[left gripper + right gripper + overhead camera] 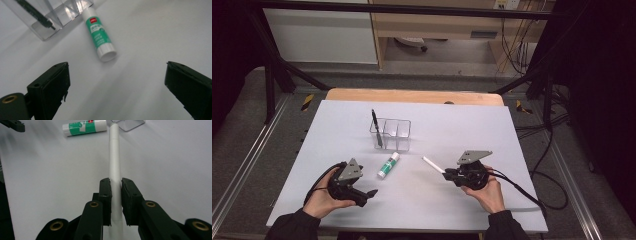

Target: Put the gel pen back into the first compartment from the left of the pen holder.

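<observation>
A white marker [433,164] sticks out from my right gripper [447,175], which is shut on its near end; in the right gripper view the pads [105,192] press on the white marker [115,157] from both sides. A green and white glue stick [388,165] lies flat on the table in front of a clear divided organizer [392,134] that holds a black pen [376,127]. My left gripper [368,196] stands open at the front left, nothing between its jaws, aimed at the glue stick [101,35] a short way ahead.
A pale grey sheet [472,125] covers the table, with a wooden edge [412,95] at the back. Black frame bars and cables stand around the sides. The organizer [57,17] sits mid-table, with open surface to its left and right.
</observation>
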Motion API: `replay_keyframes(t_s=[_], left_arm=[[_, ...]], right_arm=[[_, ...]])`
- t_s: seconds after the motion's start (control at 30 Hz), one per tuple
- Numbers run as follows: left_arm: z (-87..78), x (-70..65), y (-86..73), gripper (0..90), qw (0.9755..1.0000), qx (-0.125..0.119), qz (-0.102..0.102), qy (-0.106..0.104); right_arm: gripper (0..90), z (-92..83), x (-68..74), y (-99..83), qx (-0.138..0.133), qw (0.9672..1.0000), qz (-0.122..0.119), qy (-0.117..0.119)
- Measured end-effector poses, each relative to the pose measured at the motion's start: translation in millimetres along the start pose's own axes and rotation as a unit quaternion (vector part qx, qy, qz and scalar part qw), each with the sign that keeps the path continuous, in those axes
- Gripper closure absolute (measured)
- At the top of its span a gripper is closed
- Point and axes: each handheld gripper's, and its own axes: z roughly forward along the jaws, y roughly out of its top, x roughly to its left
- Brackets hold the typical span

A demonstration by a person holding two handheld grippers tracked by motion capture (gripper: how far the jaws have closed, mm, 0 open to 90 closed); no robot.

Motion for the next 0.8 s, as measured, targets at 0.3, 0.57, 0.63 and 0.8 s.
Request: replay_keyframes(t_s=[0.3,0.57,0.63,0.8], left_arm=[[9.3,-16.7,31.7,6.1,0.9956,0.013,0.093,-0.001],[21.1,-31.7,52.2,6.4,0.9851,0.025,0.17,0.007],[24.1,-34.7,56.9,6.8,0.9816,0.027,0.189,0.008],[31.8,-41.5,68.5,8.3,0.972,0.023,0.234,0.003]], right_arm=[[79.3,-0.6,6.1,11.3,0.014,0.9996,-0.016,0.02],[79.3,3.4,12.3,19.7,0.031,0.9986,-0.02,0.037],[79.3,5.1,13.8,21.8,0.036,0.9982,-0.022,0.041],[79.2,8.3,18.1,27.5,0.046,0.9973,-0.03,0.048]])
